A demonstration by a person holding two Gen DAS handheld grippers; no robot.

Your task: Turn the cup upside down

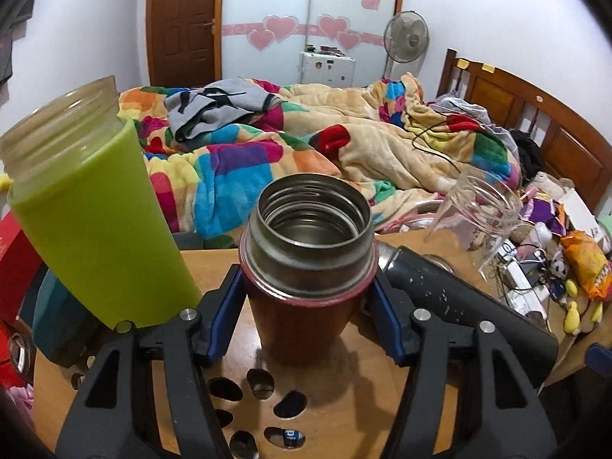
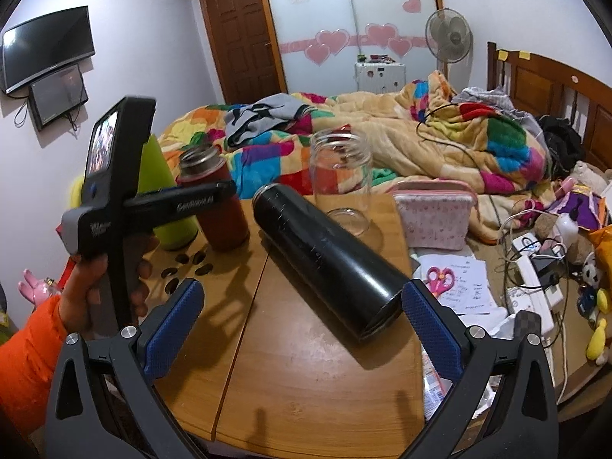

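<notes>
A red steel-lined cup (image 1: pixel 306 267) stands upright, mouth up, on the wooden table (image 1: pixel 344 390). My left gripper (image 1: pixel 306 313) has its blue pads on both sides of the cup, closed on it. The right wrist view shows the same cup (image 2: pixel 218 206) held by the left gripper (image 2: pixel 199 199). A black flask (image 2: pixel 329 260) lies on its side in mid-table. My right gripper (image 2: pixel 302 325) is open and empty, its fingers either side of the flask's near end.
A green cup (image 1: pixel 88 210) stands upright left of the red one. A clear glass jar (image 2: pixel 340 176) stands behind the flask. A pink pouch (image 2: pixel 436 214), scissors (image 2: pixel 440 279), papers and cables lie right. A bed with colourful blanket is beyond.
</notes>
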